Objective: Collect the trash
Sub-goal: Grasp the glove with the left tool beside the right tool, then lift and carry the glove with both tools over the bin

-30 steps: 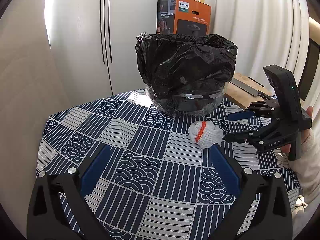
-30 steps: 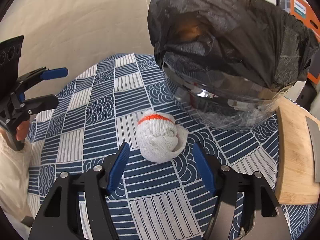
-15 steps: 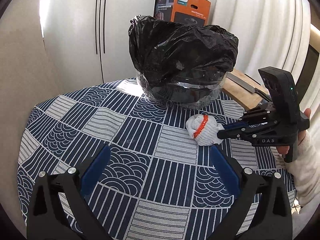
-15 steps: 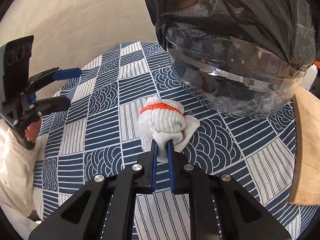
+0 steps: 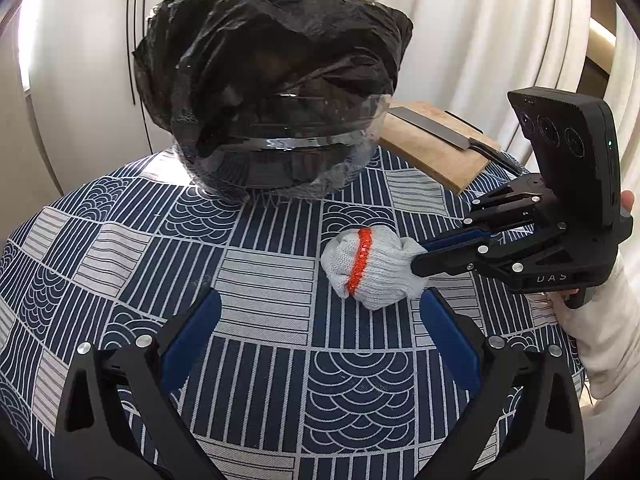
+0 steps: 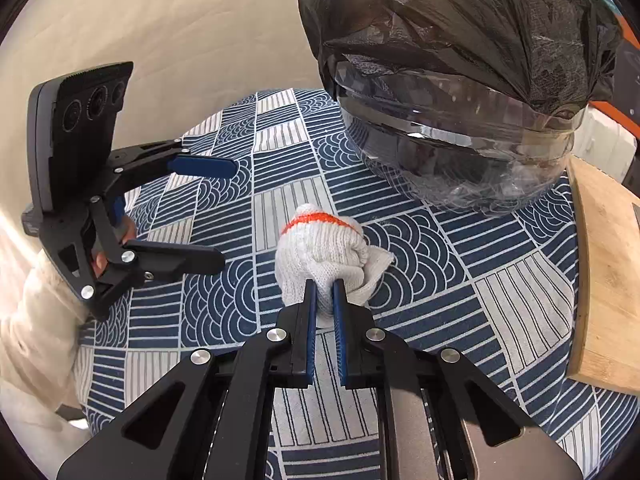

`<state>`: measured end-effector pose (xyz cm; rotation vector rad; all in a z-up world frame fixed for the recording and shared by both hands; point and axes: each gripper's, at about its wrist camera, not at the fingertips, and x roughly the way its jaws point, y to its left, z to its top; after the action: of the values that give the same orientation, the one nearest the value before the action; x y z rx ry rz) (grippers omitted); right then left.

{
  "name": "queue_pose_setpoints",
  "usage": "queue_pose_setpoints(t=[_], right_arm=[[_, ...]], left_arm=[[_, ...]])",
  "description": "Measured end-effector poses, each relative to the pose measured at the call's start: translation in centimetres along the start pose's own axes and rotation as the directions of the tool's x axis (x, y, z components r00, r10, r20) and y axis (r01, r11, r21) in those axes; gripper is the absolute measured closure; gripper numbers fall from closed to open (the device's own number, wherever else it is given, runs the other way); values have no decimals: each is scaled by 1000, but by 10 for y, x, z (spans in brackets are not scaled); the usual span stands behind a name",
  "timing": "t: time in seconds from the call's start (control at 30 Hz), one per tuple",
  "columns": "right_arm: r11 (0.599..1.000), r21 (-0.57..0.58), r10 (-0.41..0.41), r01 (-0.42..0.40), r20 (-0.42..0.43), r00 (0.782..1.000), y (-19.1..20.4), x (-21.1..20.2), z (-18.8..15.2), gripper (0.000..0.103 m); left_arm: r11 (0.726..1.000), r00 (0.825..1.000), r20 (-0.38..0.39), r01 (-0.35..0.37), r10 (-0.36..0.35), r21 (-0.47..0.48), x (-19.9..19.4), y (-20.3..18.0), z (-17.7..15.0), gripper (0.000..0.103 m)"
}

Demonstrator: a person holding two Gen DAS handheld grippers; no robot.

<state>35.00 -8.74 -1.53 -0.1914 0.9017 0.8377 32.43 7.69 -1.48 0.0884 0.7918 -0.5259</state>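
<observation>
Left wrist view: left gripper [image 5: 316, 332] spread wide, holding nothing. Balled glove [image 5: 370, 266] at the cloth [image 5: 260, 264], near the bin [image 5: 276, 92]; right gripper [image 5: 420, 258] pinches its near end.

Right wrist view: right gripper [image 6: 324, 296] clamped on glove [image 6: 322, 248]. Looks soft, light, squashy; bunched knit end is a good hold, may unroll.

Right tool [image 6: 324, 292] clamped on a balled white glove [image 6: 320, 248] with an orange band, glove held over the patterned worktop [image 6: 460, 280], left tool [image 6: 218, 212] spread wide at left, black-bagged clear bin [image 6: 460, 120] behind, wooden board [image 6: 608, 280] at right.
</observation>
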Motion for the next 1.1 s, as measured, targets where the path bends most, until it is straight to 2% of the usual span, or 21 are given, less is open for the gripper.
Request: queue_pose_setpoints(t=[0.23,0.37,0.47,0.53,0.57,0.63,0.67,0.87,1.1], right_arm=[[1000,-11,3,-3,13,1000,1,-9,-10,95],[1000,-16,2,-2,12,1000,0,-10,-14,95],[1000,-20,-3,3,6,1000,0,-10,-18,95],[1000,-22,-3,3,6,1000,1,-8,-18,95],[1000,-19,-8,8,3,1000,0,-7,-18,95],[1000,-16,-14,14,-1,1000,0,-4,-18,95],[1000,-13,-16,16,-4,1000,-1,-3,-18,95],[999,-27,-28,28,0,1000,3,-6,-19,95],[997,-67,-44,46,38,998,19,-28,-16,95]], left_arm=[[996,996,-56,71,-68,57,29,-15,6,6],[988,987,-71,150,-146,46,39,-16,8,10],[984,982,-88,170,-165,54,45,-20,9,19],[979,976,-103,198,-191,57,48,-24,10,31],[974,971,-110,219,-212,52,49,-24,10,33],[967,962,-119,252,-245,48,52,-27,9,49],[963,959,-121,265,-258,50,52,-29,9,52],[969,966,-123,238,-228,74,44,-37,8,57],[972,976,-73,211,-205,99,18,-40,10,57]])
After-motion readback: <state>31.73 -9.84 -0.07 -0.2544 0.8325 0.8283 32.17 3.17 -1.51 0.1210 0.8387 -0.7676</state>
